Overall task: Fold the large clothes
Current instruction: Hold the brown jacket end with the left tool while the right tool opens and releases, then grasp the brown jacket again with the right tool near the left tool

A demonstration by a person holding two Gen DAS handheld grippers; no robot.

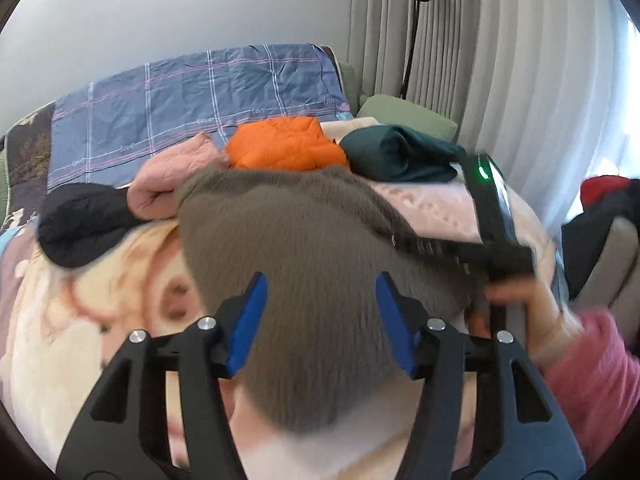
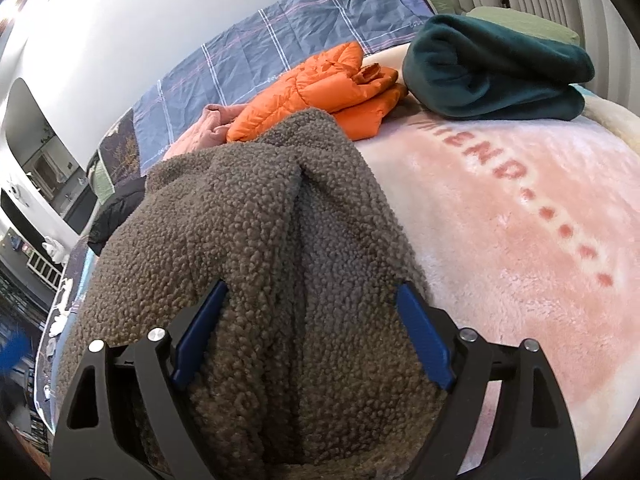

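Bed [image 2: 520, 208] fills both views, covered by a pale pink plush blanket [image 2: 500, 240] with faded red lettering, partly unreadable. Blue plaid sheet [image 1: 192, 108] drapes the far side at 11 to 12 o'clock.

Brown fleece [image 2: 260, 220], the large garment, lies heaped on the blanket at centre, running from between both claws toward 12 o'clock. In the left wrist view it is motion-blurred, texture smeared.

Behind the fleece: orange puffer [image 2: 320, 88] at 12 o'clock, touching the fleece's far edge in the right wrist view. Folded dark green fleece [image 2: 492, 68] at 1 o'clock, apart from the brown one. Pink garment [image 1: 168, 184] at 10 to 11 o'clock, partly hidden behind the fleece. Black garment [image 1: 84, 224] at 9 o'clock, beside the pink one. Green pillow [image 1: 408, 114] beyond the dark green fleece. Floor lamp [image 1: 416, 20] against grey curtains [image 1: 500, 80], base hidden.

Left claw [image 1: 322, 316]: blue pads half spread, fleece between them; whether they press on it is lost in blur.

Right claw [image 2: 312, 336]: spread wide, fleece bunched between the pads and touching both; a real grip cannot be confirmed. In the left wrist view this claw [image 1: 432, 246] shows at 3 o'clock, blurred, tips in the fleece edge, with a hand [image 1: 532, 304] and pink sleeve [image 1: 592, 368] cut off at the frame edge.
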